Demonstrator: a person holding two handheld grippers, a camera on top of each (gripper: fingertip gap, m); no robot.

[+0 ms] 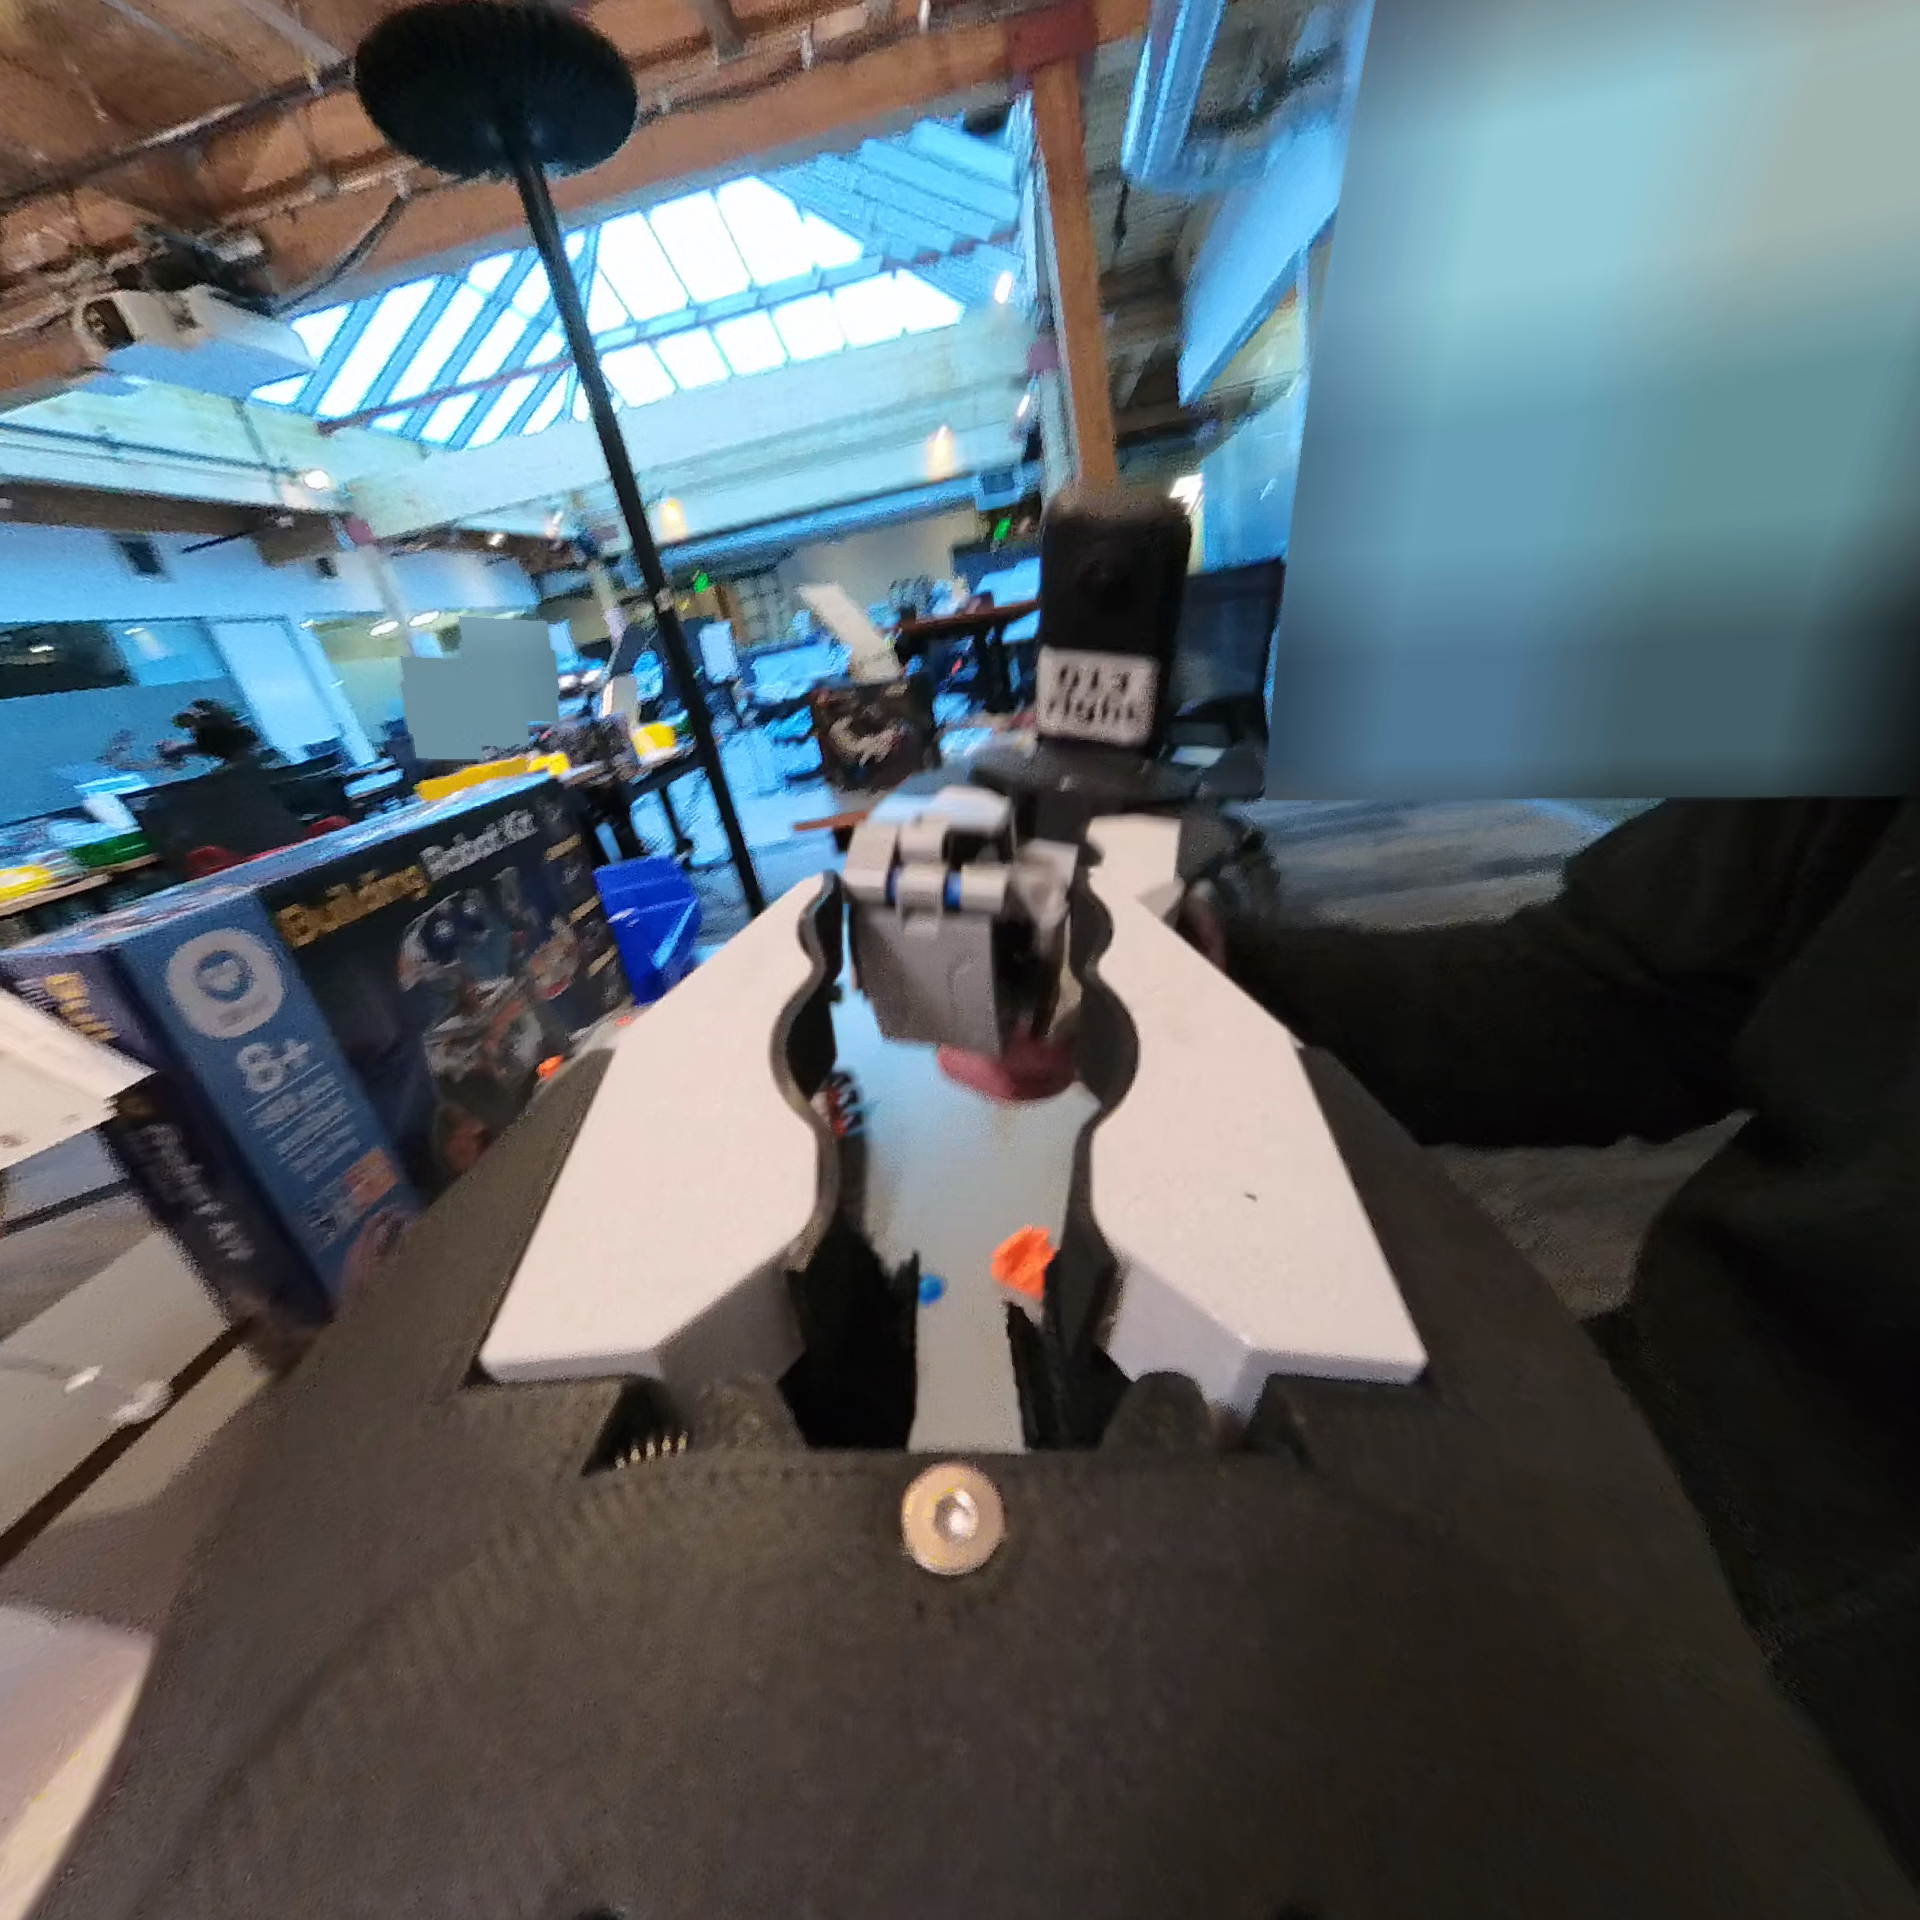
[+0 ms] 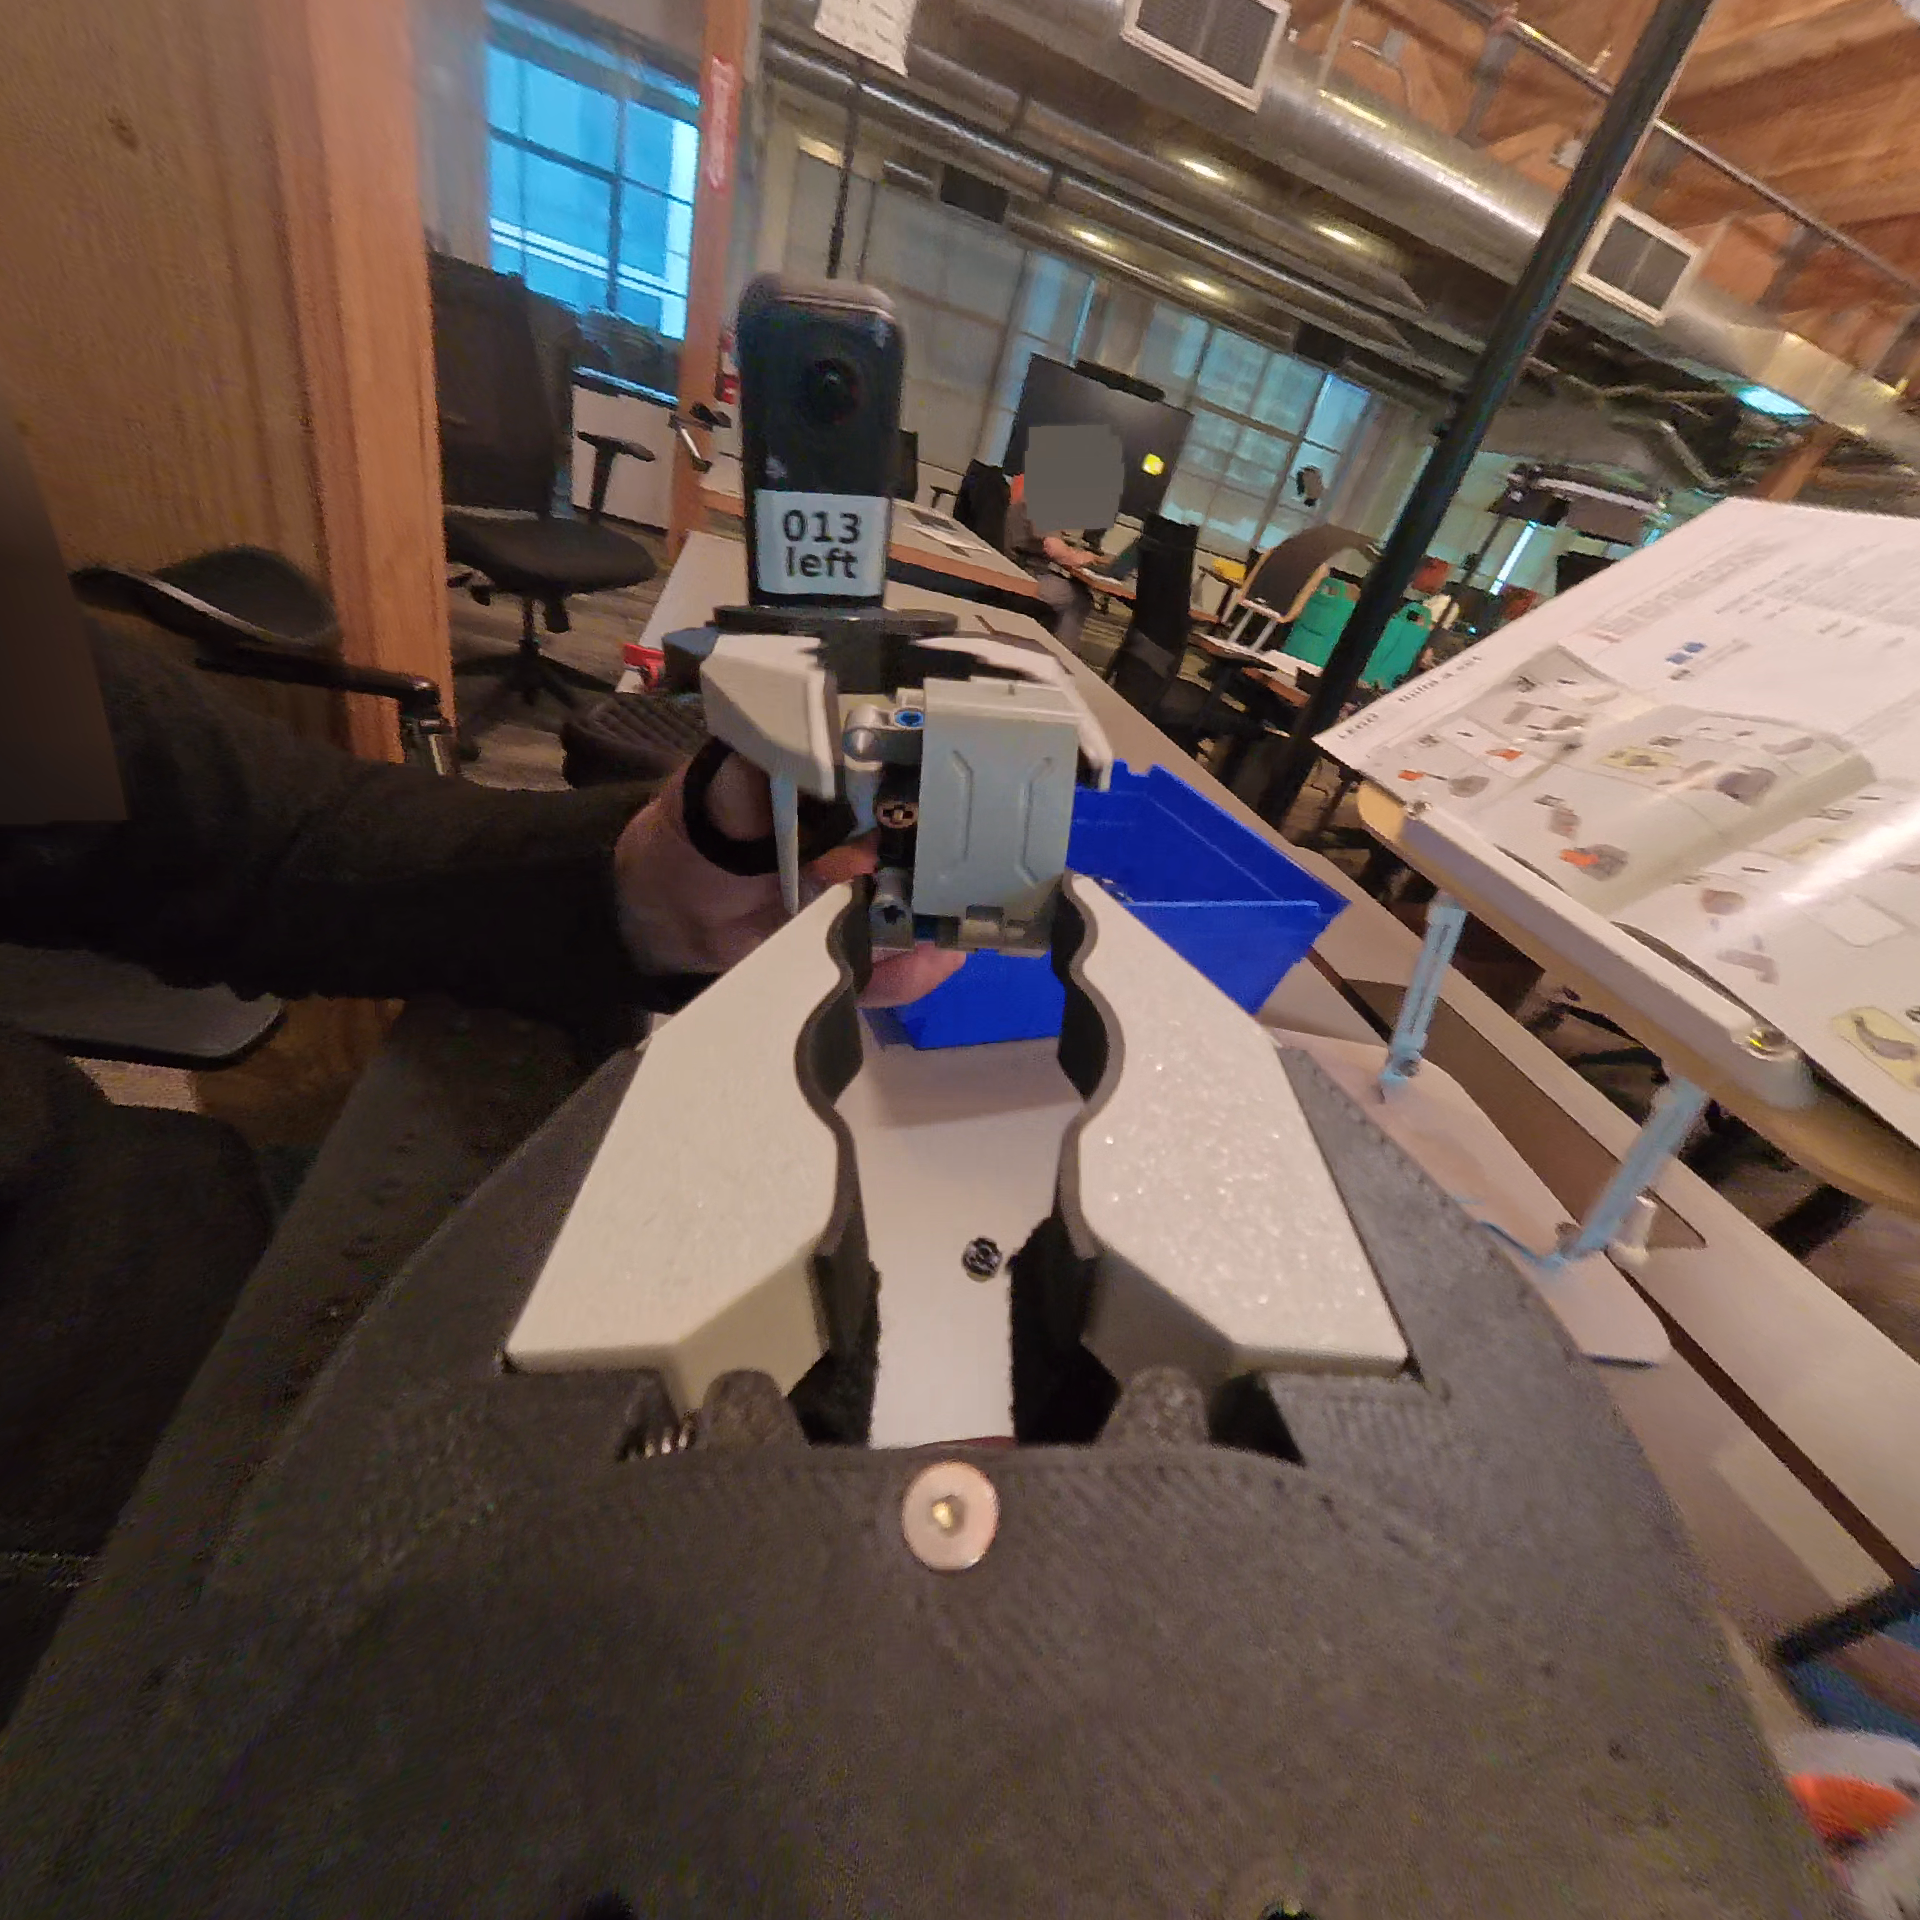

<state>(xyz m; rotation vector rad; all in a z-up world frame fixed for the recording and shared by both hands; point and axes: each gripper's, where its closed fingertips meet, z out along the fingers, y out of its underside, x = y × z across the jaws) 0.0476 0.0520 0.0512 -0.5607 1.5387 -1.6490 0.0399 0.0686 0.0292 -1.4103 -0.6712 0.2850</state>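
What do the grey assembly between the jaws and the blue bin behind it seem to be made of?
Assembly: apparently moulded plastic, matt grey, with crisp panel edges, embossed lines and pin holes like toy building parts; small blue and black connectors show. Bin: probably rigid plastic, glossy blue, with thin even walls and a soft sheen along the rim. Both are judged by look alone.

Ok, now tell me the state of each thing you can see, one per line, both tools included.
left tool: shut on the grey brick assembly.
right tool: tips flank the assembly's lower end; grip unclear.
grey brick assembly: raised off the table, between both tools.
blue bin: open-topped, nothing visible inside.
instruction booklet: open, on a tilted stand.
kit box: standing upright.
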